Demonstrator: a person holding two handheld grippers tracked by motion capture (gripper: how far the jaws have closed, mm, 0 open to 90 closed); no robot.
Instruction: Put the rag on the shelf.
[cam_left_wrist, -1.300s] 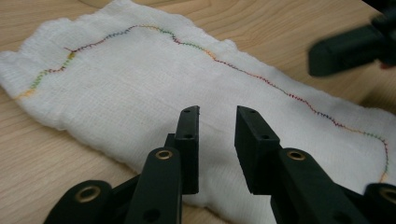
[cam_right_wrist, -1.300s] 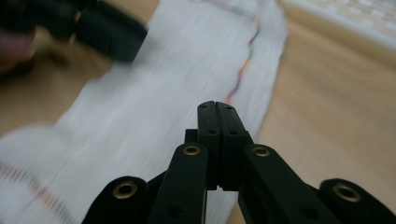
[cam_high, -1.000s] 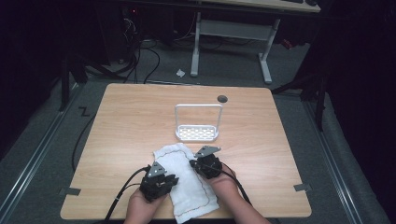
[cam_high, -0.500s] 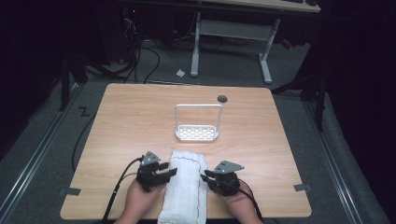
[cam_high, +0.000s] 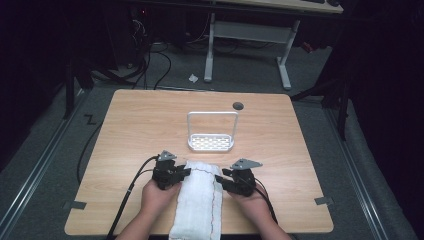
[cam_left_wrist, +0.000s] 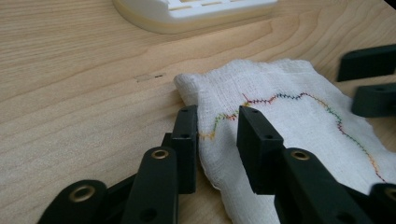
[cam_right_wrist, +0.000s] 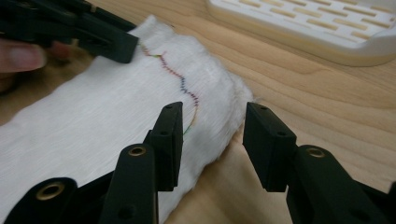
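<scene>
On the near half of the bench (cam_high: 125, 130), we find a white cloth (cam_high: 197, 200) folded into a long strip that runs from just short of the rack (cam_high: 211, 142) back to the near edge, where it hangs over. We hold the left gripper (cam_high: 186, 171) at the strip's far left corner and the right gripper (cam_high: 219, 180) at its far right corner, one on each long side, so that both corners can be worked at once and the strip kept square. In the left gripper view, the jaws stand part open and straddle the cloth's edge near its multicoloured stitch line (cam_left_wrist: 280, 98), one jaw on the bare wood and one over the fabric; nothing is clamped. In the right gripper view, the jaws are likewise apart, one over the cloth beside the stitching and the other over the bench, gripping nothing. We judge this symmetric stance to be a preparation for pinching both far corners, perhaps for a further fold. The rack sits empty beyond the cloth, close to its far end, without touching it.
</scene>
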